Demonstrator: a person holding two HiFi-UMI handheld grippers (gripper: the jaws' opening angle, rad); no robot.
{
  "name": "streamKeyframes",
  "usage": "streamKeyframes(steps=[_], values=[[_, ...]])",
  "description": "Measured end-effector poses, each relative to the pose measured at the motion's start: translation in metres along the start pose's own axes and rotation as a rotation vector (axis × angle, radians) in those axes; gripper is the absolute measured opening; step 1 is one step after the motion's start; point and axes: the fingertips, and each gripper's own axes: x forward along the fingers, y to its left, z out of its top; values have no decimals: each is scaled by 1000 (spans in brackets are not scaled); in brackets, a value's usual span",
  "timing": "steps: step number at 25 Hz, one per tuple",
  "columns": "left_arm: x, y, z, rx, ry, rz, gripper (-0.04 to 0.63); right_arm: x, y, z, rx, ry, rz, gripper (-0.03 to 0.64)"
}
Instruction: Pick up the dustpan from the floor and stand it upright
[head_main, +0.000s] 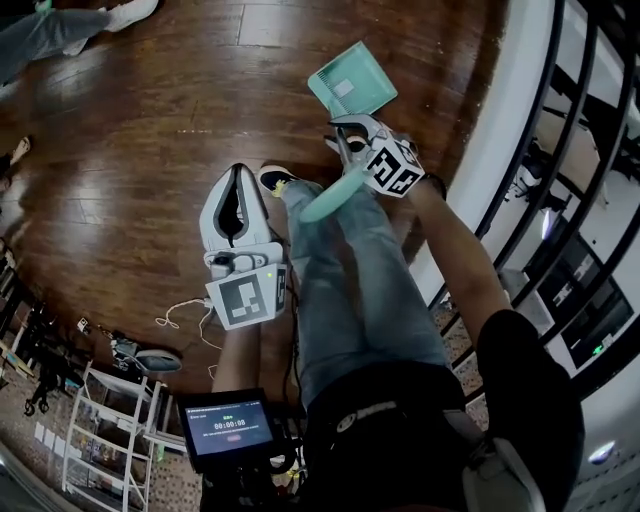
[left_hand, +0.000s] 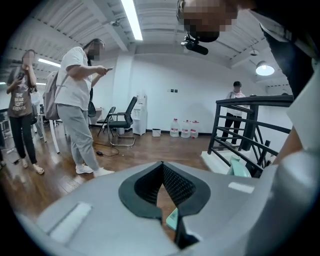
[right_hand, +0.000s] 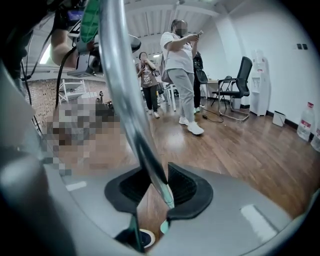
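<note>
The teal dustpan (head_main: 350, 82) stands on the wood floor near the top of the head view, its pan facing me and its long handle (head_main: 330, 200) slanting back toward my legs. My right gripper (head_main: 350, 135) sits around the handle just below the pan. In the right gripper view the handle (right_hand: 135, 115) runs between the jaws of that gripper (right_hand: 157, 176), resting against one pad with a sliver of floor showing beside it. My left gripper (head_main: 240, 170) hovers left of the handle, tips together and empty. A corner of the dustpan (left_hand: 172, 219) shows below the left gripper (left_hand: 162, 165).
A black railing (head_main: 540, 150) on a white ledge runs down the right. My jeans leg (head_main: 350, 290) and shoe (head_main: 275, 180) lie between the grippers. Cables (head_main: 180, 315) and a shelf (head_main: 110, 420) are at lower left. People (left_hand: 75, 105), an office chair (left_hand: 122, 122) and water bottles (left_hand: 185, 128) stand farther off.
</note>
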Motion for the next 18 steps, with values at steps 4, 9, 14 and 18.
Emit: streamKeyframes(steps=[4, 9, 14, 18], values=[[0, -6, 5, 8, -11, -10, 20, -4, 0, 1, 18, -4, 14, 152], [2, -5, 0, 15, -5, -13, 20, -4, -6, -6, 47, 3, 7, 174], [-29, -9, 21, 32, -15, -10, 20, -44, 8, -10, 64, 59, 10, 181], [-47, -16, 48, 77, -46, -20, 19, -89, -3, -3, 33, 89, -11, 181]])
